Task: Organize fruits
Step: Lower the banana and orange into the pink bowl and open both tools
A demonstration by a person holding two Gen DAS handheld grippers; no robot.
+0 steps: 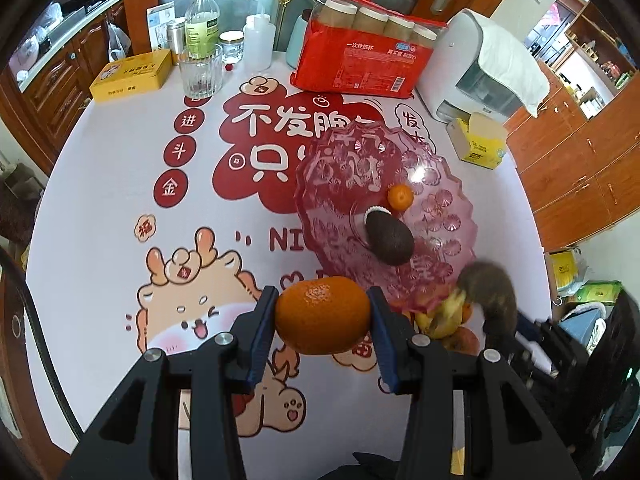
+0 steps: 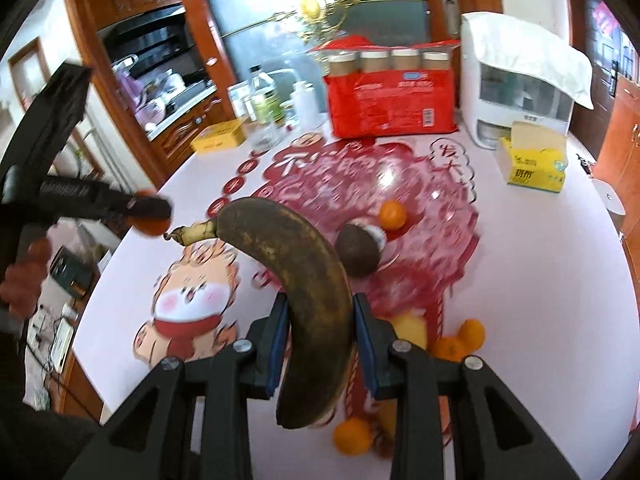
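Left gripper point(image 1: 323, 316), its blue-padded jaws pinching a round orange mandarin point(image 1: 322, 314), hung above the near part of the table point(image 1: 104, 208) with the printed white-and-red cloth. Right gripper point(image 2: 320, 344) clamped a curved, brown-black overripe banana point(image 2: 298, 280) near its lower half, stem pointing left. Toward the table's far right lay a scalloped pink translucent plastic fruit plate point(image 1: 448, 184), already carrying a small mandarin point(image 1: 400, 197) and a dark avocado in a white foam collar point(image 1: 388, 240).

We judged both fruits bound for that plate. To do this well, we would bring each fruit low over a bare part of the plate before releasing, keeping the banana clear of the avocado so nothing rolls off.

Loose yellow and orange fruits point(image 2: 460, 342) near the plate's near rim were partly hidden behind the jaws and blurred; we could not identify each.
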